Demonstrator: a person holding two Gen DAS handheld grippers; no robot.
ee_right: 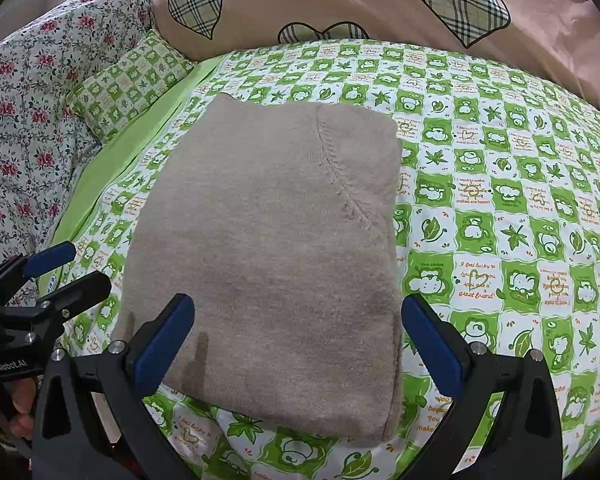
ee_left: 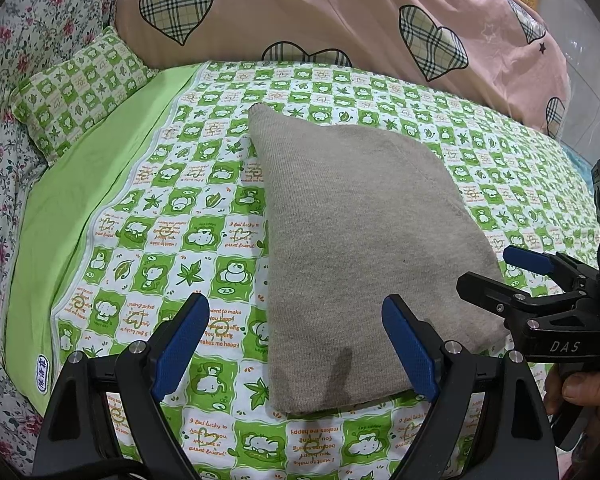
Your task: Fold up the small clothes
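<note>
Folded beige knit garment (ee_left: 360, 240) lay flat on the green-and-white checked bedsheet (ee_left: 180, 208), roughly rectangular, with a diagonal seam visible across its upper right part in the right wrist view (ee_right: 340, 176). Edges looked squared; no sleeve or loose flap showed outside the outline.

Left gripper (ee_left: 296, 344): jaws spread wide apart, holding nothing. It hovered over the near left corner of the garment; its right blue pad (ee_left: 410, 350) overlapped the near edge of the fabric in view, its left pad was over bare sheet. Whether either pad touched the cloth could not be told.

Right gripper (ee_right: 298, 344): jaws likewise wide apart, empty. It sat over the near edge of the garment, left pad (ee_right: 164, 344) over the fabric, right pad just beside the garment's right edge, over sheet. In the left wrist view the same tool appeared at the right of the garment (ee_left: 496, 276), fingers parted, a hand (ee_left: 580, 392) on its grip.

Surroundings: matching checked pillow (ee_left: 76, 96) at the far left of the sheet, floral quilt (ee_left: 4, 140) beyond it, pink duvet with plaid hearts (ee_left: 320, 12) bunched along the far side of the bed.
</note>
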